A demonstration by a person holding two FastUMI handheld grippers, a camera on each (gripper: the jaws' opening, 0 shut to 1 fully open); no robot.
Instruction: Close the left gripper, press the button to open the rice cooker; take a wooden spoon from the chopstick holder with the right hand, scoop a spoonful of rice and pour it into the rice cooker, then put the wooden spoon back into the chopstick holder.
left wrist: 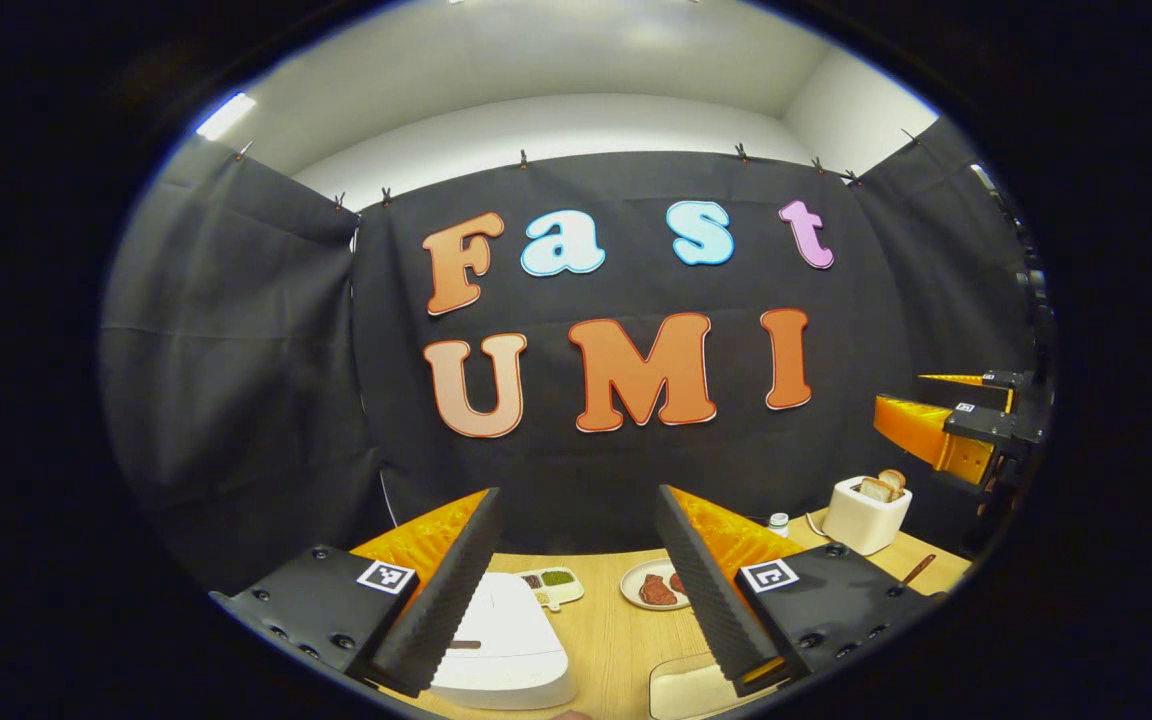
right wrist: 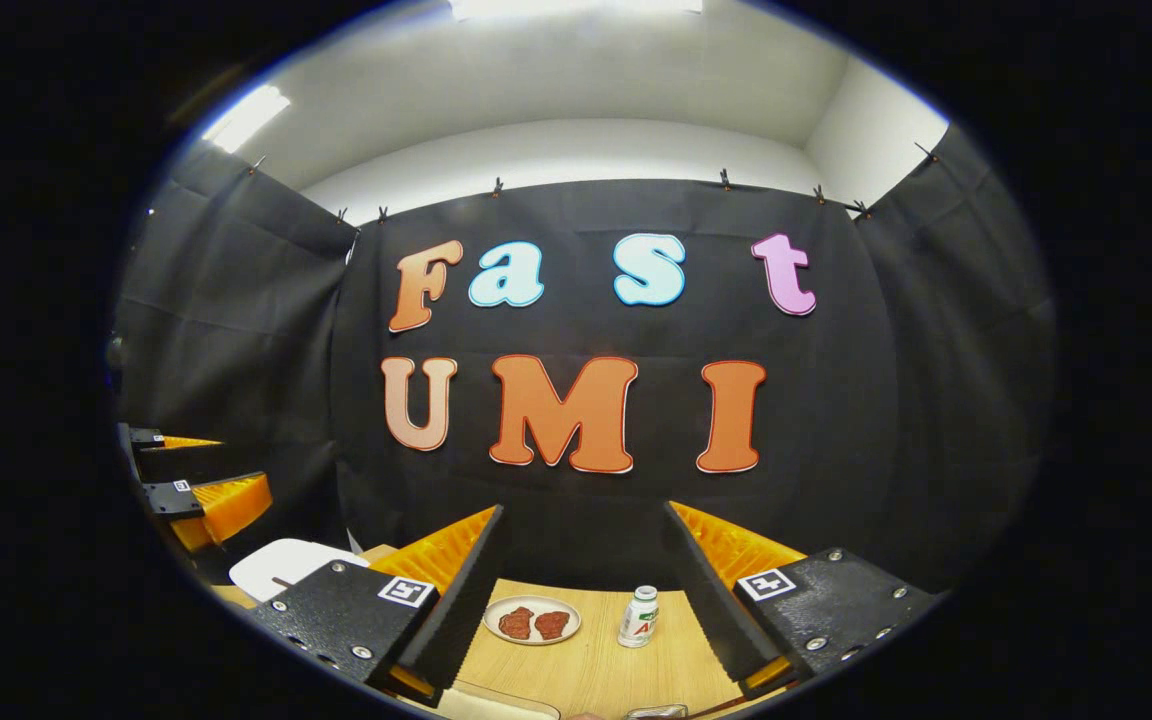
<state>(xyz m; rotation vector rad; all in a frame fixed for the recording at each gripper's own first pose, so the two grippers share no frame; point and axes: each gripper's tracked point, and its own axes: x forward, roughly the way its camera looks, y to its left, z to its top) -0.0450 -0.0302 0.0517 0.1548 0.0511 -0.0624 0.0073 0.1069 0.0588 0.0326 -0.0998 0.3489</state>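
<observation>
1. the left gripper (left wrist: 576, 530) is spread wide and holds nothing; it hangs above the table (left wrist: 616, 640).
2. the right gripper (right wrist: 584, 550) is also spread wide, empty, above the same table.
3. the white rice cooker (left wrist: 506, 640) stands under the left gripper's left finger, its lid down.
4. a plate (right wrist: 532, 620) with two red pieces lies between the right gripper's fingers, a small bottle (right wrist: 639, 616) beside it.
5. a toaster (left wrist: 866, 513) stands at the far right in the left gripper view.

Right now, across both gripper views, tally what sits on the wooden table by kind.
Rice cooker: 1
Toaster: 1
Plate of red food: 1
Small bottle: 1
Sectioned condiment dish: 1
Pale tray at the near edge: 1
Total: 6
</observation>
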